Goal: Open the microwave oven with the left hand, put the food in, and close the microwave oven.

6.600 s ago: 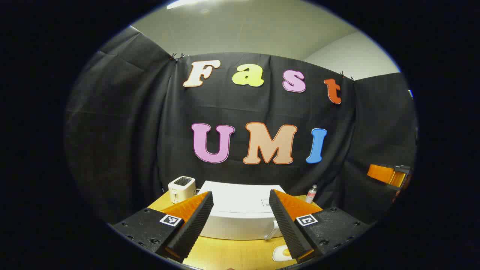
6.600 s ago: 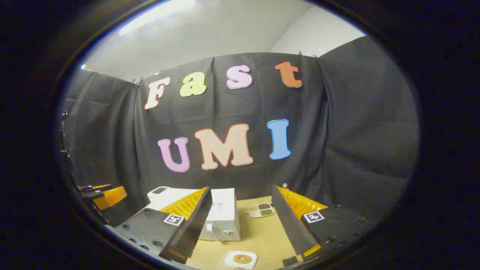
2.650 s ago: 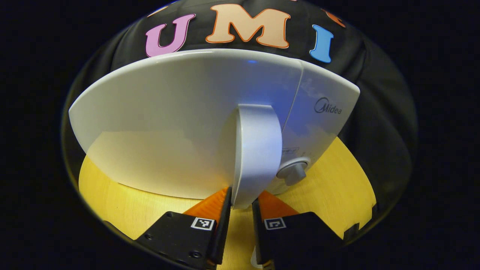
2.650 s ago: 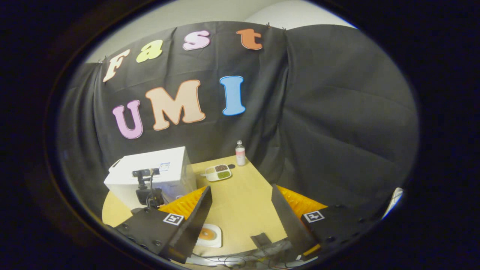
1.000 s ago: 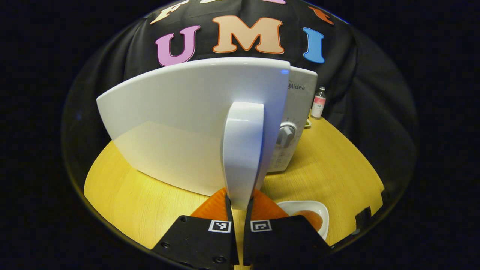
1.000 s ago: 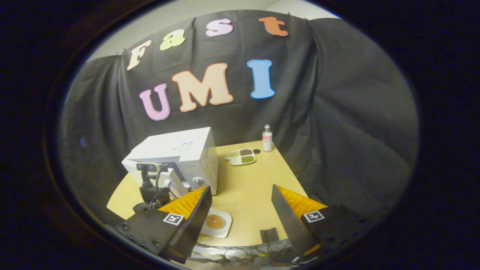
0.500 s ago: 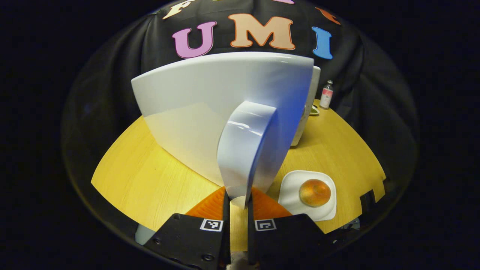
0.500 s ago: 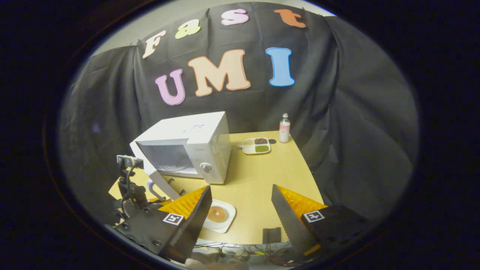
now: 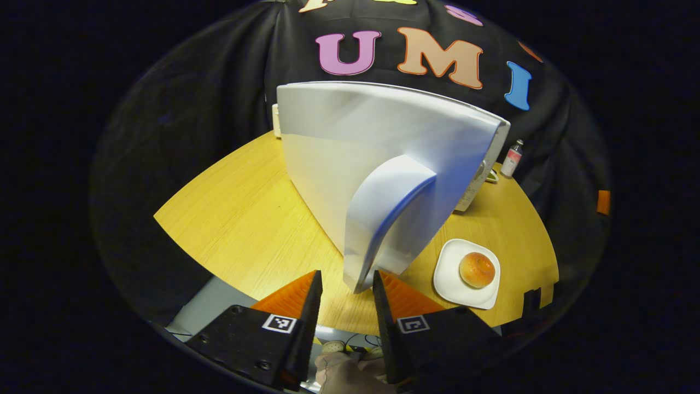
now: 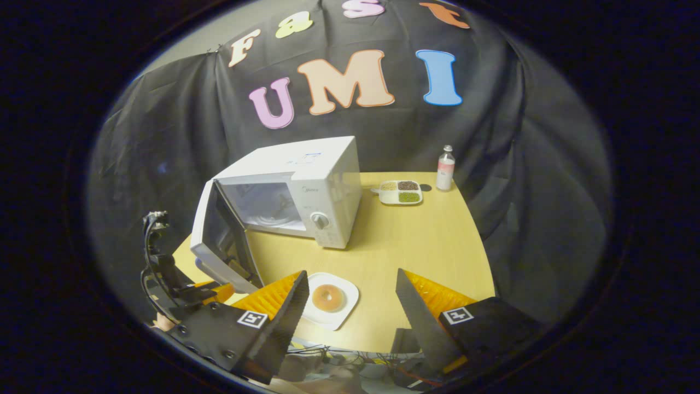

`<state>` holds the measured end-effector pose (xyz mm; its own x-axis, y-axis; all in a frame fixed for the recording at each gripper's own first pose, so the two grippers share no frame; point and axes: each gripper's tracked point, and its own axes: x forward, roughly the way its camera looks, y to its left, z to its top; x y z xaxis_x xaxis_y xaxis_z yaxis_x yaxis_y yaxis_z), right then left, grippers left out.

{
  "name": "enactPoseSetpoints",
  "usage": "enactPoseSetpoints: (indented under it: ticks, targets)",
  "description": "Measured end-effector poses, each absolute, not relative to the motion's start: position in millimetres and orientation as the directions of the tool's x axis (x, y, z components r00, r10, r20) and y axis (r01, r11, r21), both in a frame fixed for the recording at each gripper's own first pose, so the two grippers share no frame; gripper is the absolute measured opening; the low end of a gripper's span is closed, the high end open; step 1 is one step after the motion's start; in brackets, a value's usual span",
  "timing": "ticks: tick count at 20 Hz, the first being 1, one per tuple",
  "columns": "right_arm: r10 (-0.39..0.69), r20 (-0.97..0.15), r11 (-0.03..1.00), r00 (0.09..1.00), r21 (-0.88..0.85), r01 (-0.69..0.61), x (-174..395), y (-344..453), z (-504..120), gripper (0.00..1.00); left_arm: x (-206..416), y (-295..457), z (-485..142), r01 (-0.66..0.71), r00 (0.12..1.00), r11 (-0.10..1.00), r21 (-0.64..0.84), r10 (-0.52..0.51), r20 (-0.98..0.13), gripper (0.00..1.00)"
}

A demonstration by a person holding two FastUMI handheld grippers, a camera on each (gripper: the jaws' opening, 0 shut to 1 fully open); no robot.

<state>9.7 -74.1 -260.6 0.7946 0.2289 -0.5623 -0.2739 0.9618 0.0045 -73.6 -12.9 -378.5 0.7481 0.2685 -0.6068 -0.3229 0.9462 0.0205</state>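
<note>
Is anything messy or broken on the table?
Nothing stands out. The microwave door hangs wide open, which fits the job. The bun sits neatly on its white plate, the divided dish holds its fillings and the bottle stands upright. No spills or damage show on the table.

Left gripper view: low, close behind the swung-open door [image 9: 383,158] of the white box-shaped microwave oven [image 10: 306,186], facing along the door's outer face.
Right gripper view: higher, farther back, looking down at the oven's front.
Shared: oven door, white square plate with round bun [image 9: 467,272] [image 10: 330,300], yellow wooden table [image 9: 240,219] [image 10: 415,241].
</note>
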Motion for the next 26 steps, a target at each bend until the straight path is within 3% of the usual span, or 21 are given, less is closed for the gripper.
enactPoseSetpoints:
  ticks: [2,5,8,13,15,17,20,21,26]
  targets:
    - [0.248,-0.572,0.953,0.782,-0.002,-0.304,12.2,-68.1,-267.2,0.93,-84.0,-2.2,-374.1,-0.361,0.741,0.932,0.025,0.303,-0.599,0.67]
    - [0.262,-0.585,0.942,0.768,-0.017,-0.334,15.0,-60.1,-277.4,0.93,-98.8,14.9,-367.6,-0.413,0.735,0.911,0.010,0.340,-0.588,0.70]
    - [0.275,-0.604,0.936,0.748,-0.012,-0.353,16.0,-48.1,-288.4,0.93,-111.2,32.5,-363.9,-0.443,0.726,0.896,0.008,0.364,-0.583,0.80]
    - [0.268,-0.630,0.931,0.729,-0.026,-0.364,11.8,-21.7,-309.6,0.93,-126.7,71.3,-350.8,-0.477,0.722,0.879,-0.002,0.391,-0.571,0.81]
    - [0.251,-0.643,0.934,0.724,-0.036,-0.356,10.4,-11.0,-320.8,0.93,-136.7,83.4,-351.1,-0.476,0.718,0.879,-0.026,0.371,-0.589,0.81]
    - [0.226,-0.664,0.939,0.713,-0.048,-0.342,9.2,-3.2,-333.8,0.93,-144.1,96.8,-348.6,-0.476,0.718,0.878,-0.044,0.359,-0.597,0.88]
    - [0.189,-0.694,0.947,0.695,-0.058,-0.315,6.4,9.2,-352.2,0.93,-154.5,115.4,-346.7,-0.467,0.716,0.881,-0.069,0.331,-0.615,0.88]
    - [0.177,-0.700,0.950,0.692,-0.062,-0.306,5.9,12.5,-356.8,1.00,-157.9,123.4,-346.2,-0.461,0.718,0.884,-0.077,0.320,-0.618,0.88]
    - [0.143,-0.719,0.961,0.680,-0.062,-0.268,5.1,34.6,-374.2,1.00,-169.4,154.8,-344.5,-0.454,0.734,0.881,-0.134,0.285,-0.617,0.88]
